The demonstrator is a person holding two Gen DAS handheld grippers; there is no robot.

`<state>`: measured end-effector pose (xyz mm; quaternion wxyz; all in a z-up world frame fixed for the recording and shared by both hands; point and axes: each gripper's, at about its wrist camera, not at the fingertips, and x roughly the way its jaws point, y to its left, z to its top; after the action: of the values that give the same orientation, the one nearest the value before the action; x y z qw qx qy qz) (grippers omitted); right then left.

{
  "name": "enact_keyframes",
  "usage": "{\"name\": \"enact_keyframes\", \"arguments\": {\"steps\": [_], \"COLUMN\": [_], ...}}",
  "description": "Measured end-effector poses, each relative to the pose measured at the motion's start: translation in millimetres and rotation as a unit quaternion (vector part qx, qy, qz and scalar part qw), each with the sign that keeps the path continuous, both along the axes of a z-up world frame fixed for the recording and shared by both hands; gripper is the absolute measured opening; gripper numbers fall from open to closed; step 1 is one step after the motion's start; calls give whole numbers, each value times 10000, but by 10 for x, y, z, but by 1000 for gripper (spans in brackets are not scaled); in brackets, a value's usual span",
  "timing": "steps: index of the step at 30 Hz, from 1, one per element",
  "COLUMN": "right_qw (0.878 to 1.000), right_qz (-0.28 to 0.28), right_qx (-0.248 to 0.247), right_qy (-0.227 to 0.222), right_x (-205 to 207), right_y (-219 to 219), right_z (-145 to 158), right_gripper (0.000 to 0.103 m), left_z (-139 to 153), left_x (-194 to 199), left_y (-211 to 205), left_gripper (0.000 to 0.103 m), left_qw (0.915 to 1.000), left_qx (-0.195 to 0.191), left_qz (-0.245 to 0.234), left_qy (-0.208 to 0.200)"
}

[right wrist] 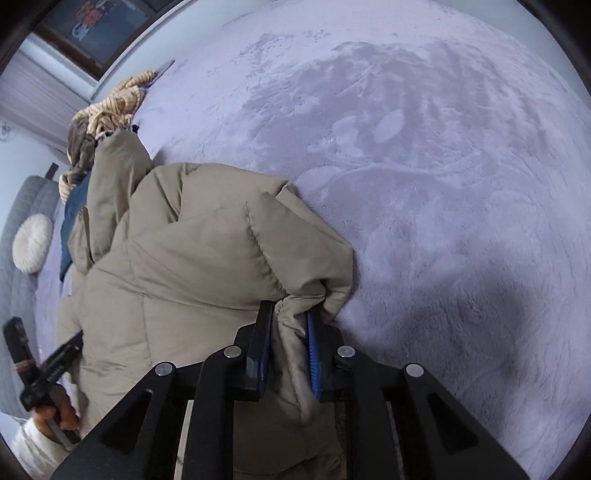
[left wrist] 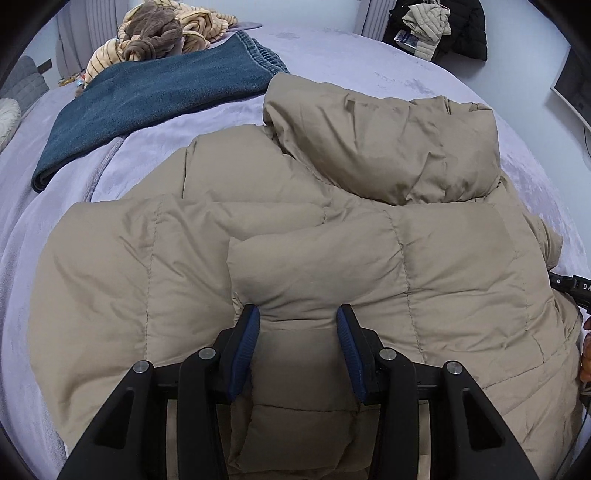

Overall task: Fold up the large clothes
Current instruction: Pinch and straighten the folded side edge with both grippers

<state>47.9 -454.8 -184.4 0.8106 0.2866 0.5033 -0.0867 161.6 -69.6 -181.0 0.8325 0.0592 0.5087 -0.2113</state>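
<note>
A large beige puffer jacket lies spread on the lilac bed, its hood at the far end. My left gripper sits on the near part of the jacket with its blue pads apart, a puffy fold bulging between them. In the right wrist view my right gripper is shut on a bunched edge of the jacket at its right side, close above the bed. The left gripper and the hand holding it also show there at the lower left.
The lilac plush bedcover stretches wide to the right. Folded dark blue jeans lie at the far left, with a striped yellow and brown clothes pile behind. Dark and beige garments hang at the far right. A round white cushion rests by the grey headboard.
</note>
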Motion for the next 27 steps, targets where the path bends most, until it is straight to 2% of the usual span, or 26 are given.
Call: {"name": "enact_keyframes", "arguments": {"steps": [2, 6, 12, 14, 15, 16, 19, 21, 24, 27], "right_qw": [9999, 9987, 9945, 9935, 9934, 9933, 9929, 9930, 9925, 9935], "right_qz": [-31, -95, 175, 210, 227, 246, 297, 280, 263, 178], "right_qx": [-156, -493, -1036, -1116, -1128, -1130, -1125, -1092, -1101, -1008], "right_qy": [-49, 18, -27, -36, -17, 27, 240, 350, 452, 491], "right_x": [0, -154, -607, -746, -811, -855, -900, -864, -834, -897], "right_y": [38, 57, 234, 298, 329, 350, 407, 429, 417, 394], "right_z": [4, 185, 493, 552, 561, 552, 422, 323, 232, 293], "right_gripper": [21, 37, 40, 40, 40, 40, 40, 45, 49, 51], "left_z": [31, 158, 372, 361, 325, 282, 147, 100, 125, 219], "left_x": [-32, -87, -291, -358, -390, -413, -412, -371, -351, -390], "left_y": [7, 86, 336, 365, 371, 374, 395, 389, 397, 486], "left_gripper": [46, 46, 46, 55, 66, 67, 68, 70, 70, 70], "left_qw": [10000, 9999, 9992, 9993, 9992, 9987, 9986, 9981, 9975, 9965], "left_qx": [-2, 52, -90, -16, 118, 253, 234, 240, 263, 302], "left_qz": [40, 149, 376, 360, 375, 430, 482, 566, 649, 779], "left_qy": [-13, -30, -34, -28, -82, -130, -38, -1, 53, 78]}}
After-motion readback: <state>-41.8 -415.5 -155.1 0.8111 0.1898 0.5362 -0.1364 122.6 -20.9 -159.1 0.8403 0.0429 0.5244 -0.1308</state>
